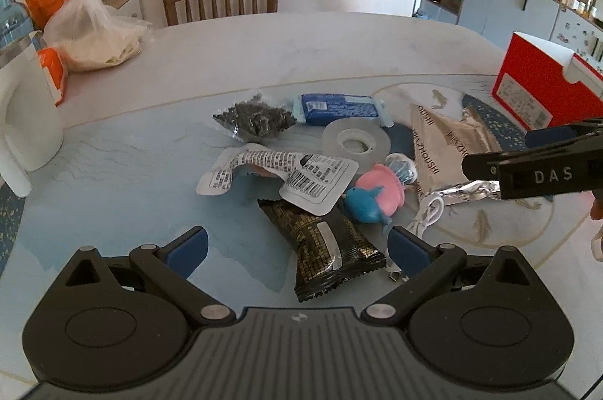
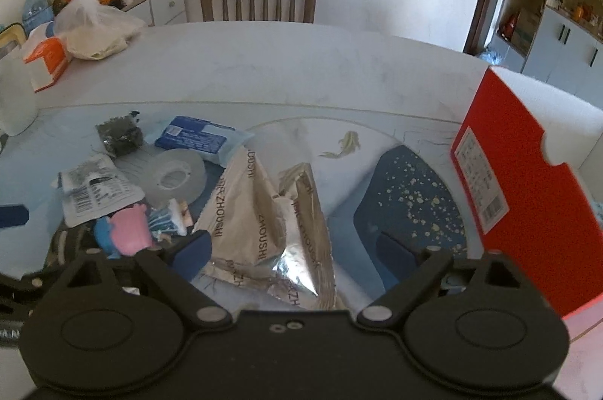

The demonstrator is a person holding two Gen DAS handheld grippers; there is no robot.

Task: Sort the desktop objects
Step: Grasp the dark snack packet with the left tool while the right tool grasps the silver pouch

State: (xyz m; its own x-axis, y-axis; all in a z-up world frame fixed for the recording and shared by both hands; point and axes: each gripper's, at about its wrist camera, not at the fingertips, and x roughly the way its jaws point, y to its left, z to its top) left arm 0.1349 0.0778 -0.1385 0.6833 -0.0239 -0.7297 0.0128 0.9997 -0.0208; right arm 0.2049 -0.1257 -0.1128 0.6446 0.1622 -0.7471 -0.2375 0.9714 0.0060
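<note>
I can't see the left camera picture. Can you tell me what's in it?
The open left gripper hovers over a black snack packet in a pile with a tape roll, a blue wipes pack and a pink-and-blue toy. A red box stands on the right.

You have a loose heap on the surface: a black snack pack [image 1: 327,249] nearest, a white barcode sachet [image 1: 279,176] overlapping it, a pink-and-blue toy [image 1: 373,199], a clear tape roll [image 1: 356,143], a blue packet [image 1: 339,108] and crumpled silver foil bags [image 2: 271,215].
</note>
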